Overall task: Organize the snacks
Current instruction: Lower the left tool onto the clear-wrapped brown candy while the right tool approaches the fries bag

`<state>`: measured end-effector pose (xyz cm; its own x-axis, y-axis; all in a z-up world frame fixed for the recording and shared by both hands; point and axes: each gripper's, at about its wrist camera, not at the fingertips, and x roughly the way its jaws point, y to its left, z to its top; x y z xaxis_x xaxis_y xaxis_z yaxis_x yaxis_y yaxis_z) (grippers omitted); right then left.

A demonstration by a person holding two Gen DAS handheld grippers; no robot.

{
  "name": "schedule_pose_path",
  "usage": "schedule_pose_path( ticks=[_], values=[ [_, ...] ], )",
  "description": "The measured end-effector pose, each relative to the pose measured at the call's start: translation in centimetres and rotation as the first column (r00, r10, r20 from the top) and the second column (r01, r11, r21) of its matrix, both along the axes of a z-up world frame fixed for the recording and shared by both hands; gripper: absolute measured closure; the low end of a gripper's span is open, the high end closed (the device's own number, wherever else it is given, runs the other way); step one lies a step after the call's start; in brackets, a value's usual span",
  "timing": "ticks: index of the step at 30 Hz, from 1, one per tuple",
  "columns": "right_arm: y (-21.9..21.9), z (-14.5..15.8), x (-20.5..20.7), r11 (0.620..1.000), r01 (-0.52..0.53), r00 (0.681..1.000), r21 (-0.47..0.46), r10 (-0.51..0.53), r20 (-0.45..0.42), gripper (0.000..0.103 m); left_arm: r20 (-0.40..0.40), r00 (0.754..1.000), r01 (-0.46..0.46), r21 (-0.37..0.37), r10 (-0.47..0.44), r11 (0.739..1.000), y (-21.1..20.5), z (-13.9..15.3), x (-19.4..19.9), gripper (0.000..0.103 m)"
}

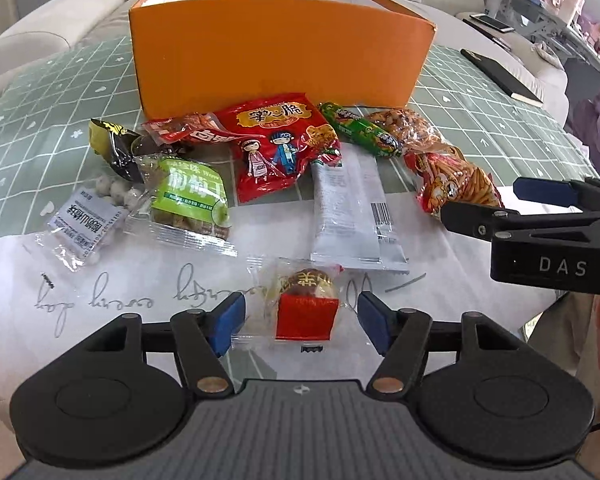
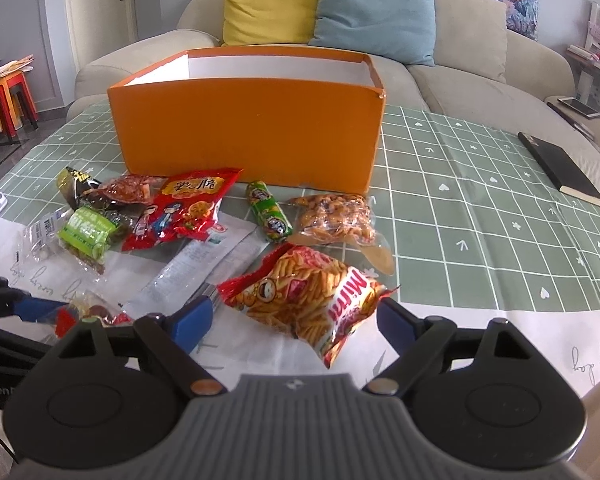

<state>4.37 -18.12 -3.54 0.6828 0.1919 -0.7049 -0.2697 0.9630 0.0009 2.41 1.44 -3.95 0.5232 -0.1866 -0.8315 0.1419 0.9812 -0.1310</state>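
I'm at the very start of the pick stage: all the snacks lie loose on the counter (image 2: pixel 480 216) in front of the orange box (image 2: pixel 244 128), and what I can see of the box's inside looks bare.

Starting on the left, my left hand-held gripper (image 1: pixel 302 322) is spread wide, its blue pads (image 1: pixel 229 322) either side of the small clear-wrapped sweet with the red label (image 1: pixel 305 312) but not pressing on it. I judge that to be its target. Next it needs to settle lower so the pads bracket the sweet's body rather than the crinkly wrapper edge, then close.

Moving across, the pile in the middle sits untouched: the green packet (image 1: pixel 188 196), the red cartoon bag (image 1: pixel 278 142), the white bar wrapper (image 1: pixel 354 216), the green tube (image 2: pixel 269 212).

On the right, my right hand-held gripper (image 2: pixel 294 322) is also open, hanging over the Mimi stick-snack bag (image 2: pixel 308 300), whose near end lies between the pads; I can't tell whether they touch it. That bag is puffy and slippery, so I'd want a firm pinch before lifting it over the box's front wall.
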Motion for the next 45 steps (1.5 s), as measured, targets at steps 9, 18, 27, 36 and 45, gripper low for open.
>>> schedule_pose_path(
  ticks=[9,18,27,36,45],
  values=[
    [0.8,-0.1,0.9,0.998,-0.033,0.998,-0.059,0.036,0.046,0.015,0.038,0.999,0.0,-0.008,0.001,1.0,-0.2,0.1,0.4,0.034],
    [1.8,-1.3,1.2,0.989,-0.083,0.996,-0.123,0.087,0.024,0.015,0.092,0.991,-0.094,0.008,0.093,0.996,1.1,0.8,0.5,0.036],
    [2.7,-2.2,1.1,0.972,-0.116,0.992,-0.204,0.124,0.027,0.039,0.152,0.983,-0.102,-0.005,0.101,0.995,1.4,1.7,0.2,0.036],
    [2.7,-1.8,0.4,0.971,-0.129,0.989,-0.203,0.14,0.043,0.059,0.182,0.979,-0.098,0.002,0.096,0.995,1.1,2.0,0.0,0.037],
    [2.9,-0.2,-1.0,0.971,-0.17,0.978,-0.166,0.187,0.096,0.062,0.185,0.979,-0.094,0.014,0.09,0.995,0.8,2.2,0.0,0.041]
  ],
)
